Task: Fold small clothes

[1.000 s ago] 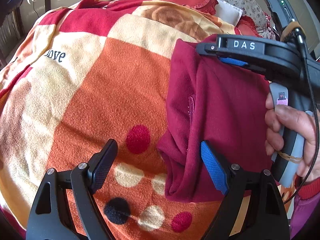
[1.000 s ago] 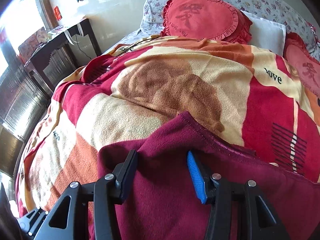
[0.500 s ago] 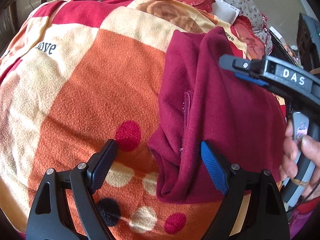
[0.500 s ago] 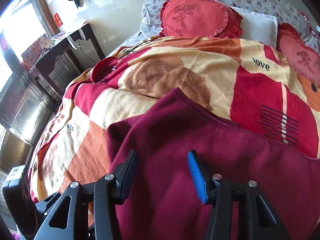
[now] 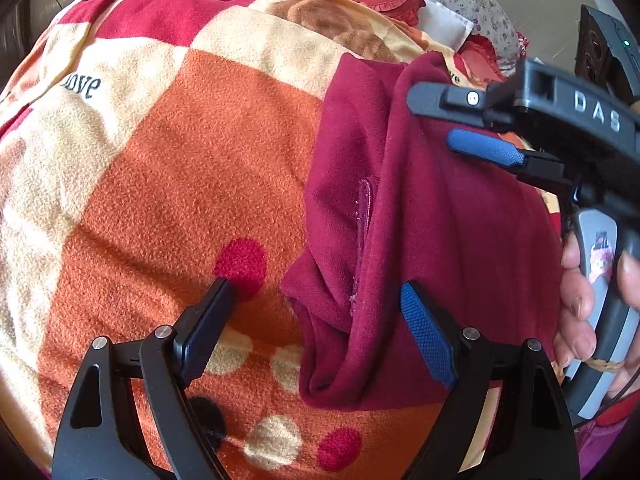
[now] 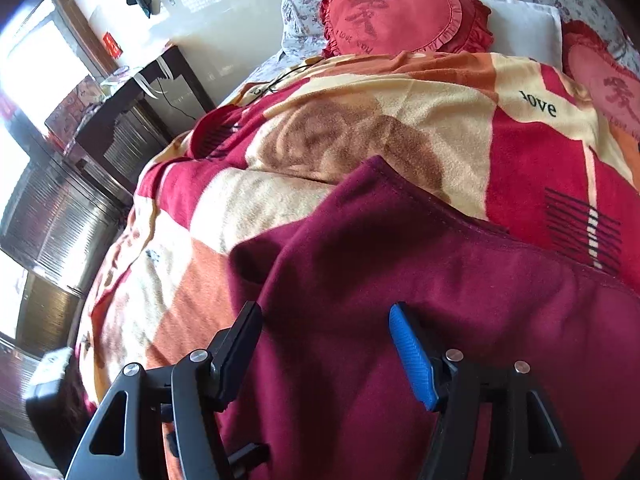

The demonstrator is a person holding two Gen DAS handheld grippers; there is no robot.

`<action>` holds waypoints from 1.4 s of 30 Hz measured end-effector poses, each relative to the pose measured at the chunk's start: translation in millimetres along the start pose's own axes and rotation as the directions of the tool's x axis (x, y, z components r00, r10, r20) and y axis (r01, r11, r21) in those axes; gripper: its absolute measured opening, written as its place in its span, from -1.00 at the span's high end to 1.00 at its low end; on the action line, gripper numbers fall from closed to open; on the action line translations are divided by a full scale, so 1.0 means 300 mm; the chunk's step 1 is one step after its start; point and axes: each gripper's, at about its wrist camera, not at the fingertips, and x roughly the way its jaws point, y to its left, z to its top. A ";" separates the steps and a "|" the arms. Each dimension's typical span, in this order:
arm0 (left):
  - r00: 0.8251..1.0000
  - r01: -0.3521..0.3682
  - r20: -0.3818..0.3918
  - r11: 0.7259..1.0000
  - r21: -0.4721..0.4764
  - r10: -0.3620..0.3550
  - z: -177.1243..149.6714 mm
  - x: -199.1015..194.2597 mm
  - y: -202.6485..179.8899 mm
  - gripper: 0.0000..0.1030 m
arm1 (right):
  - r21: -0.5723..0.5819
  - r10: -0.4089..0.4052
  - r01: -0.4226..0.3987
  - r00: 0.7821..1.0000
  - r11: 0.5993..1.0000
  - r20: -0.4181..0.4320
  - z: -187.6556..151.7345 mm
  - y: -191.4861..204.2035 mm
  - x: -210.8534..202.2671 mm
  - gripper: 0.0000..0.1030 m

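Observation:
A dark red fleece garment lies folded on the patterned blanket. It also shows in the right wrist view. My left gripper is open, its jaws astride the garment's near left edge, holding nothing. My right gripper is open just above the garment, holding nothing. It shows in the left wrist view over the garment's far right part, with a hand on its handle.
The blanket covers a bed. Red heart cushions and a white pillow lie at the head. A dark cabinet stands beside the bed at the left.
My right gripper has drawn back toward the right over the garment, then eased in again. The garment lies flatter. Both grippers stay open.

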 end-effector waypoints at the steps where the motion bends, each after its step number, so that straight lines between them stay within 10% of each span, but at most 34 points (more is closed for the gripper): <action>1: 1.000 0.012 0.002 1.000 -0.005 -0.012 -0.005 -0.004 0.008 -0.66 | 0.007 0.013 -0.013 1.000 1.000 -0.004 0.005 0.004 0.000 -0.24; 16: 0.992 0.118 0.058 0.992 -0.053 -0.115 -0.060 -0.046 0.075 -0.66 | -0.108 -0.114 0.110 0.993 0.988 -0.035 0.029 0.129 0.078 -0.52; 24: 0.994 0.095 0.050 0.995 -0.033 -0.094 -0.055 -0.041 0.056 -0.67 | -0.253 -0.338 0.322 0.941 0.913 -0.023 -0.001 0.235 0.188 -0.76; 26: 0.995 0.092 0.047 0.995 -0.036 -0.091 -0.054 -0.038 0.055 -0.67 | -0.269 -0.331 0.321 0.944 0.908 0.008 -0.010 0.230 0.180 -0.56; 28: 0.996 0.081 0.045 0.996 -0.026 -0.080 -0.047 -0.033 0.043 -0.68 | -0.277 -0.329 0.326 0.944 0.904 0.040 -0.012 0.211 0.147 0.10; 31: 0.996 0.077 0.046 0.997 -0.011 -0.077 -0.024 -0.013 0.021 -0.76 | -0.163 -0.164 0.166 0.986 0.973 0.021 0.016 0.107 0.062 0.49; 37: 0.995 0.084 0.046 0.996 0.013 -0.084 0.008 0.017 -0.020 -0.70 | -0.056 0.017 -0.015 0.999 0.998 0.039 0.018 0.018 -0.017 0.68; 42: 0.992 0.119 0.026 0.990 0.071 -0.121 0.016 -0.019 -0.078 0.21 | -0.061 0.044 -0.041 0.997 0.997 0.056 0.003 0.026 -0.041 0.70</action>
